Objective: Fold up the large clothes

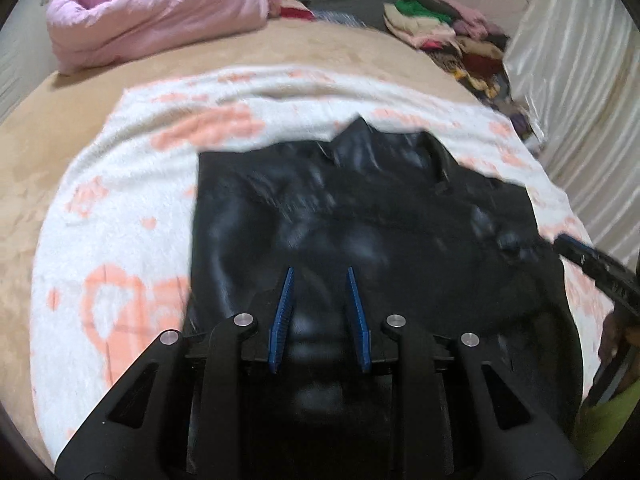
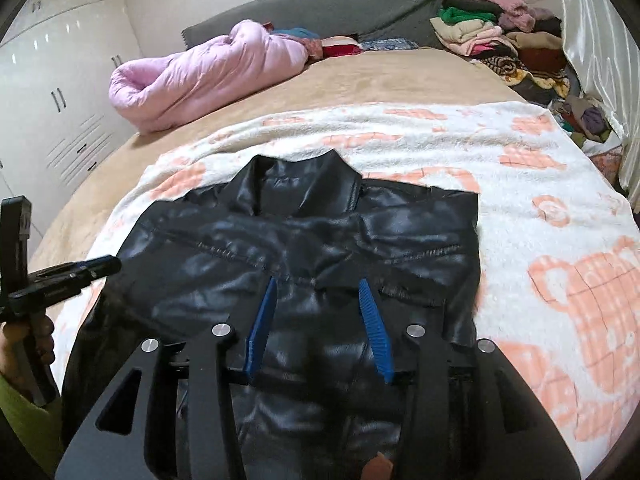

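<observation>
Nowhere can any writing be read. Both the left gripper (image 1: 320,270) and the right gripper (image 2: 318,282) hover with fingers apart above the black leather jacket (image 2: 280,248), holding nothing.

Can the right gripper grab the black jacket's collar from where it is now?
Probably yes. The right gripper hangs open over the black jacket, and the collar lies flat just beyond its fingertips on the white and peach blanket. Nothing lies between them.

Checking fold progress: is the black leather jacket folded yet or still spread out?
Partly folded. The black leather jacket lies on the white-and-peach blanket with sleeves tucked in, straight side edges, collar up top; no crosswise fold yet.
</observation>
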The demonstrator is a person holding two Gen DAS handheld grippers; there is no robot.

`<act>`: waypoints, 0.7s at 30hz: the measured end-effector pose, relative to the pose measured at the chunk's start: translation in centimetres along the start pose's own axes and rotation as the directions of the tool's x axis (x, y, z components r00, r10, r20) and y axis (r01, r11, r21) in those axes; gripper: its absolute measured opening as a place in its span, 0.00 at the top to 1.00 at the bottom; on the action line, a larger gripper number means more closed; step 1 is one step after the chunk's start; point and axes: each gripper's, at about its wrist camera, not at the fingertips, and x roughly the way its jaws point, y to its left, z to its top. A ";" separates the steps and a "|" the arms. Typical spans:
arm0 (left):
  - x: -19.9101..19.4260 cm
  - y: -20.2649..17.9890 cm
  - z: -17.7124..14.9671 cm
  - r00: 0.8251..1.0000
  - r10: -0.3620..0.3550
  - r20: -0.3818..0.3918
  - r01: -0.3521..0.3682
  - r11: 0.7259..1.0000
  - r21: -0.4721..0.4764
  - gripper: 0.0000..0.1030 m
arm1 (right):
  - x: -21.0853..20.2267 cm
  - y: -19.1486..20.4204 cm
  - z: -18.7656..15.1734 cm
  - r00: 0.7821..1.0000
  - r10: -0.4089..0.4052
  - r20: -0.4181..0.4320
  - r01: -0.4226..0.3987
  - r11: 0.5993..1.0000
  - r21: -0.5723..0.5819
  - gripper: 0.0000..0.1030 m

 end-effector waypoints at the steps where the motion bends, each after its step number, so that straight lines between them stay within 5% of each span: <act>1: 0.5 -0.2 -0.8 0.999 -0.007 -0.033 0.008 1.000 0.001 0.82 | -0.3 0.4 -0.4 1.000 0.013 -0.002 -0.013 1.000 -0.013 0.59; 9: 3.3 0.6 -3.1 0.997 0.006 -0.080 -0.009 0.999 -0.033 0.81 | 4.0 -0.1 -4.2 0.980 -0.038 -0.195 0.041 0.999 0.011 0.60; 16: 2.4 0.9 -2.9 0.998 -0.007 -0.058 0.004 0.999 -0.050 0.80 | 3.0 0.5 -4.3 0.991 -0.028 -0.133 0.032 0.999 0.027 0.54; 18: 1.8 0.6 -2.8 0.999 -0.013 -0.049 0.011 0.999 -0.045 0.73 | 2.1 0.6 -4.0 0.993 -0.005 -0.115 0.010 0.999 0.038 0.45; 20: 1.1 0.3 -2.6 0.999 -0.030 -0.044 0.027 0.998 -0.059 0.51 | 1.1 0.8 -3.7 0.996 -0.001 -0.093 0.005 0.999 0.043 0.36; 21: 0.8 0.0 -2.5 0.999 -0.027 -0.038 0.025 0.998 -0.056 0.49 | 0.6 0.9 -3.5 0.997 -0.003 -0.083 0.006 0.999 0.041 0.31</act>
